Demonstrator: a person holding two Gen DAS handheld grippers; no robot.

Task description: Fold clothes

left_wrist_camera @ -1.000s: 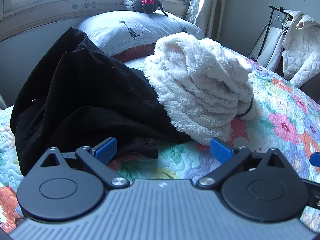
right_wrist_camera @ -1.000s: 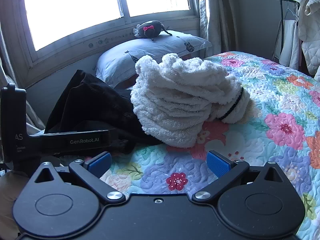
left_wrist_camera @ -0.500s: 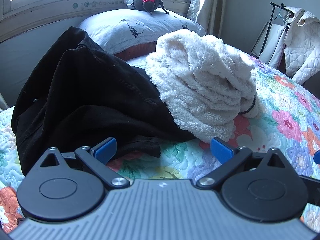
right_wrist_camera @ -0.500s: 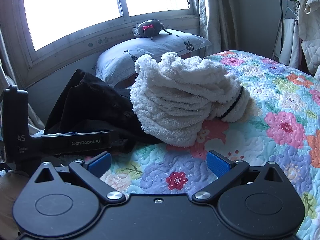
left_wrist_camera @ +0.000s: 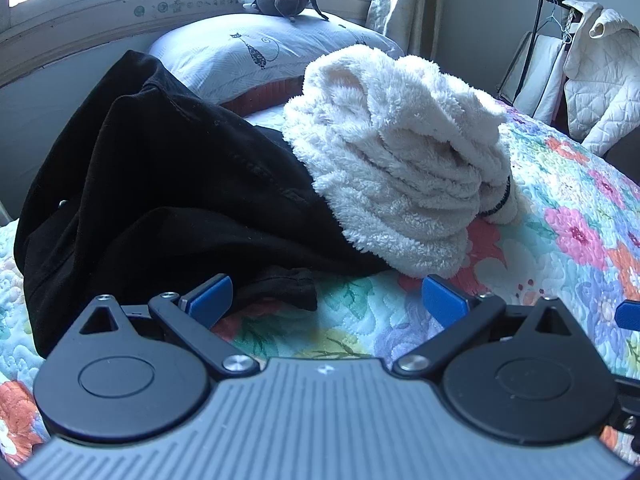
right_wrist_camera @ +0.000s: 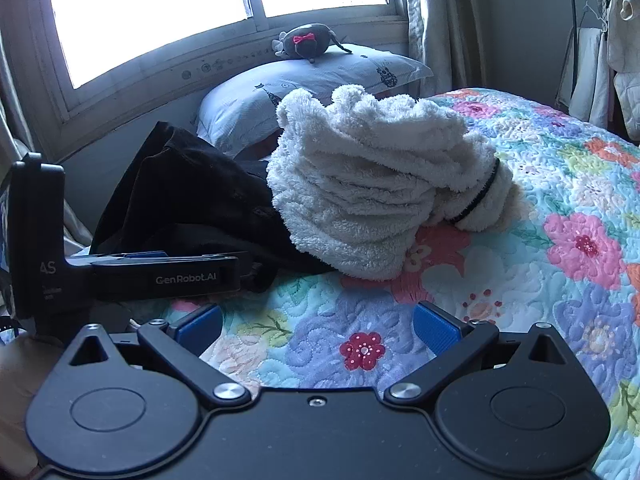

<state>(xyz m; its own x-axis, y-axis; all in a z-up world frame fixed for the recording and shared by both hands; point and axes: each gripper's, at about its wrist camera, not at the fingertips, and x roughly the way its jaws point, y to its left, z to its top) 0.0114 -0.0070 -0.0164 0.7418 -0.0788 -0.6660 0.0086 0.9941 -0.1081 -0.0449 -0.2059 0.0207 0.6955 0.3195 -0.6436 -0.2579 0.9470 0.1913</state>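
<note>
A black garment [left_wrist_camera: 168, 184] lies heaped on the floral quilt [left_wrist_camera: 568, 216], with a white fleece garment [left_wrist_camera: 400, 168] bunched against and partly over it. Both look soft and limp; the fleece is bulkier. The left gripper [left_wrist_camera: 326, 300] and right gripper [right_wrist_camera: 318, 326] hover spread and empty. The black hem nearest the left gripper seems the easiest hold.

Black left two-finger gripper [left_wrist_camera: 326, 298] with blue pads [left_wrist_camera: 210, 298], jaws spread wide, nothing between them, held low and level. Black right two-finger gripper [right_wrist_camera: 318, 322], likewise spread and unloaded, level, alongside; the left unit's body appears side-on at its left.
</note>
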